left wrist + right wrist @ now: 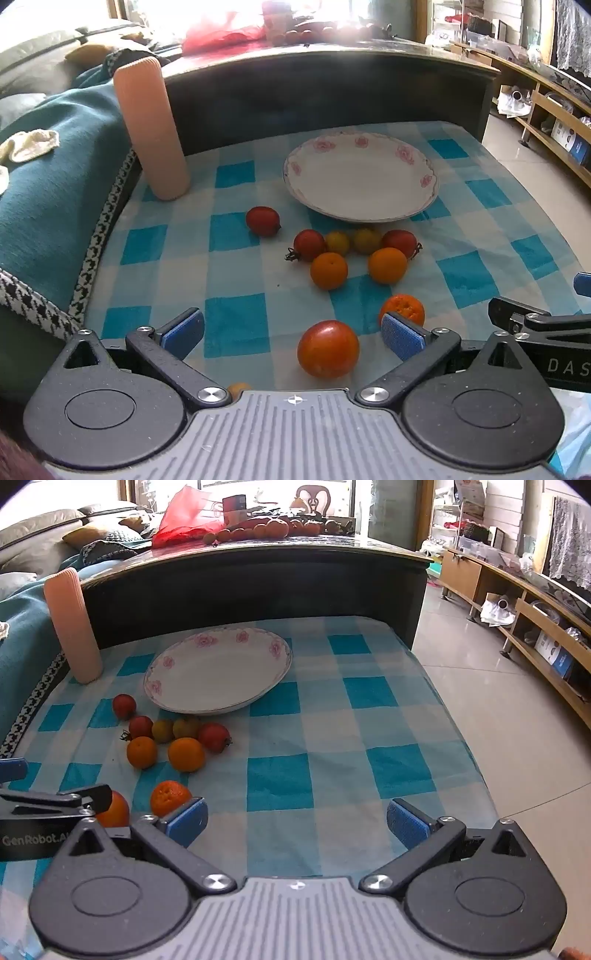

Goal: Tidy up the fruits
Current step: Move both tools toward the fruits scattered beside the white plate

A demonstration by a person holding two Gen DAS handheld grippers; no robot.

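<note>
Left gripper point(293, 334) open over near tomato point(328, 349); plate point(406, 206) empty.

Tomato lay between the left fingers, closer to the right pad point(400, 338), not touched, at the table's near edge; roundish, no clear long axis. Left was the nearer gripper. Right gripper point(297, 821) hovered wide open over bare cloth point(277, 782), holding nothing, an orange point(170, 797) just beside its left pad. Other fruit clustered mid-table, near the plate's front rim.

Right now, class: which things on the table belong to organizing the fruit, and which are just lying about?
Belongs to the job:
- floral plate, holding nothing
- large tomato
- oranges
- cherry tomatoes
- left gripper, open

Just lying about:
- pink cylinder
- teal blanket
- checked tablecloth
</note>
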